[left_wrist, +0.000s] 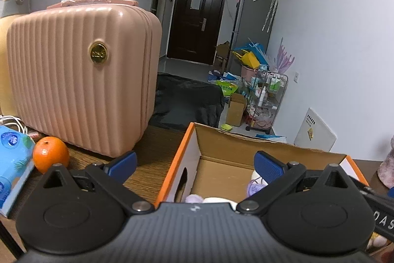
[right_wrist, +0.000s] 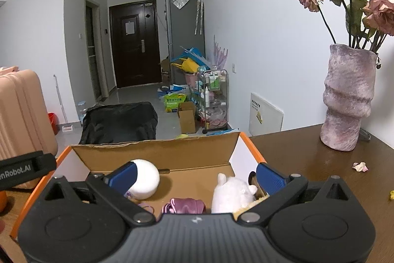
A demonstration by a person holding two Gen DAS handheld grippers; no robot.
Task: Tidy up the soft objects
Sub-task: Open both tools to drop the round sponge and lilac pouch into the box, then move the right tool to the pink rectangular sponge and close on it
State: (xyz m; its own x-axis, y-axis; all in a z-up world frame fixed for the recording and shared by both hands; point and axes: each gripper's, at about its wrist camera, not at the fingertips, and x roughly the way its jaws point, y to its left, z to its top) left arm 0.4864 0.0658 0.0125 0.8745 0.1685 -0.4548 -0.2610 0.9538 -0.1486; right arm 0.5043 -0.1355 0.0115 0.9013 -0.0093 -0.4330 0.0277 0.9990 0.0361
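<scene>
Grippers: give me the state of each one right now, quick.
Left gripper: open, holding nothing, above the left side of the cardboard box.
Right gripper: open, holding nothing, above the box's soft items, including the white plush toy.

blk hand-held gripper (right_wrist: 197, 178), blue pads (right_wrist: 270, 178)

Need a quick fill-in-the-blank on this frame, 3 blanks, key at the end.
1. The white plush toy lies inside the orange-edged cardboard ____.
2. Both the left gripper and the right gripper are ____ and hold nothing.
3. The fruit beside the pink suitcase is an ____.

Missing words: box; open; orange
</scene>
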